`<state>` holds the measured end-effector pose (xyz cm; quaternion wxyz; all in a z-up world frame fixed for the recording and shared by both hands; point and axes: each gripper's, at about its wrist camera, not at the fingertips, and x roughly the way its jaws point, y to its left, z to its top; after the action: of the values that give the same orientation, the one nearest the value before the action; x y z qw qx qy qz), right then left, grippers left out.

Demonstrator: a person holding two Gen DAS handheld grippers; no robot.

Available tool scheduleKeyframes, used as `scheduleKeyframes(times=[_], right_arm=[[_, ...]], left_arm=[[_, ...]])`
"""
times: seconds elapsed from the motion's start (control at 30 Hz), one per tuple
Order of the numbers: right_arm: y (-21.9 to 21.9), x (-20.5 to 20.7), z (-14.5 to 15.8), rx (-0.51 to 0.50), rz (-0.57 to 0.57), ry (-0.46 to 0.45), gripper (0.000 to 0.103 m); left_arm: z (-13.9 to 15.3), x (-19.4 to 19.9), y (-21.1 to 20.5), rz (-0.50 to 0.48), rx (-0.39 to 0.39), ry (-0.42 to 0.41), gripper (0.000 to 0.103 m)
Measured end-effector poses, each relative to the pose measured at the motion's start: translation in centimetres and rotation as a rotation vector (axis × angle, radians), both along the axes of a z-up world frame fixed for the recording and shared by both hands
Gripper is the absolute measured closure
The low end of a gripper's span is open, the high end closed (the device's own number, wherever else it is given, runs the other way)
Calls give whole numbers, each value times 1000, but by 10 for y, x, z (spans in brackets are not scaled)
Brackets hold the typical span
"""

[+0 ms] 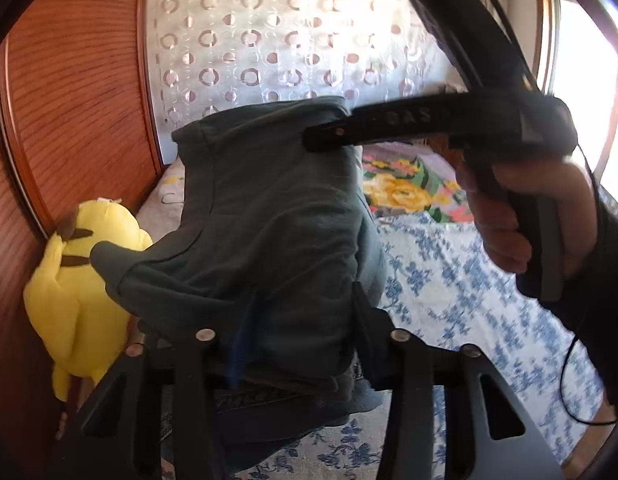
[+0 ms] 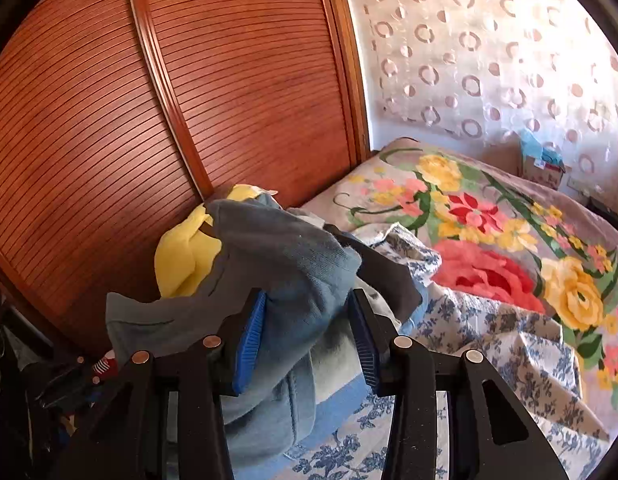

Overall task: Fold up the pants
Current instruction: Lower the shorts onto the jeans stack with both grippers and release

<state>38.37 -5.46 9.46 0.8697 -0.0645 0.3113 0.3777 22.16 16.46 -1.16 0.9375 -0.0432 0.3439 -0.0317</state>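
The pants (image 1: 269, 216), dark grey-green, were held bunched and lifted above the blue-flowered sheet (image 1: 461, 292), beside a yellow plush toy (image 1: 81, 280). Cloth was pinched by the left gripper (image 1: 285, 320) and by the right gripper (image 2: 309, 332), its blue pads (image 2: 251, 340) bearing on a thick fold. A carrying or fold-over step was judged in hand. Next, laying flat on the sheet and smoothing would be needed.

Bright window (image 1: 581, 80) glare at right, fisheye-bent edges, slight motion blur.
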Motion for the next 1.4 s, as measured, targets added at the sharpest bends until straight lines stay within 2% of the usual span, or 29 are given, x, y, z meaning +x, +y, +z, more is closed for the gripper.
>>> scheduleKeyframes(times=[0.13,0.17,0.2,0.27,0.47,0.63,0.8,0.9,1.0,1.17,1.23,1.4], right_arm=[[2,-5,7,6,17,-29,88],[1,-8,9,10,23,-39,89],[0,-10,11,17,28,-50,90],[-1,-16,13,21,32,-67,91],[9,-26,29,19,69,-137,93],[33,-23,61,89,125,-149,93],[39,-23,78,176,180,-164,93],[22,-17,64,205,183,-131,93],[3,-9,35,179,166,-88,93],[-41,11,-25,91,86,-4,93],[-60,16,-43,79,63,31,93],[-89,12,-54,71,9,25,93]], left_arm=[[5,0,1,5,2,-7,60],[5,0,-1,3,10,-10,62],[5,0,-3,-2,24,-12,75],[4,-2,-4,-12,29,-15,91],[35,-14,19,31,13,-98,93],[80,-25,57,115,60,-181,93],[107,-32,73,143,112,-215,94],[105,-34,59,117,151,-219,94],[93,-27,45,74,138,-199,94],[36,-2,8,-28,85,-53,94],[23,2,-6,-63,65,-27,94],[19,2,-25,-105,21,-10,91]])
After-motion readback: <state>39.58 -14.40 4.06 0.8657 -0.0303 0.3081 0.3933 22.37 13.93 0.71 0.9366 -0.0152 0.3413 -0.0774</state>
